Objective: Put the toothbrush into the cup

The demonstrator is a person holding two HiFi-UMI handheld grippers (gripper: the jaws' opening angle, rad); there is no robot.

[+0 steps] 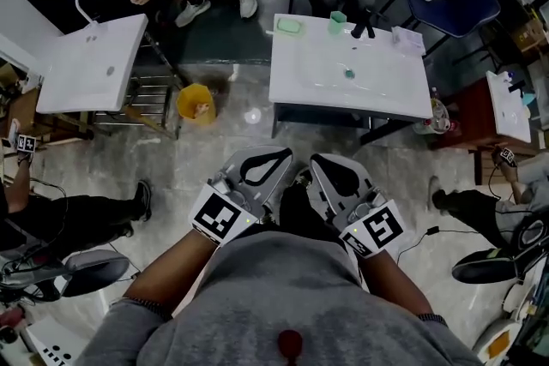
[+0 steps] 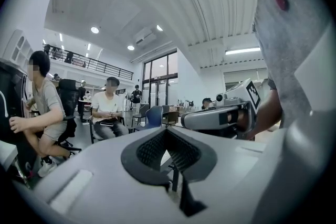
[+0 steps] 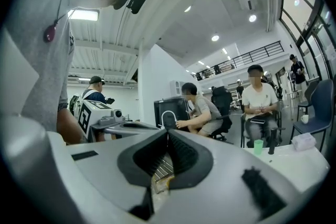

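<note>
A green cup (image 1: pixel 337 21) stands at the far edge of a white sink table (image 1: pixel 386 94), next to a black tap (image 1: pixel 364 25). A small teal thing (image 1: pixel 349 73) lies in the basin; I cannot tell whether it is the toothbrush. Both grippers are held level, close to my body and well short of the table. My left gripper (image 1: pixel 273 153) is shut and holds nothing; its jaws meet in the left gripper view (image 2: pixel 167 131). My right gripper (image 1: pixel 324 159) also looks shut and empty (image 3: pixel 168 134). The cup (image 3: pixel 258 147) shows small at the right of the right gripper view.
A green soap dish (image 1: pixel 289 26) and a white tissue pack (image 1: pixel 408 39) sit on the table's far edge. A second white sink (image 1: pixel 90 64) stands at left, a yellow bin (image 1: pixel 196 104) between the two. Seated people and a blue chair (image 1: pixel 455 4) are beyond.
</note>
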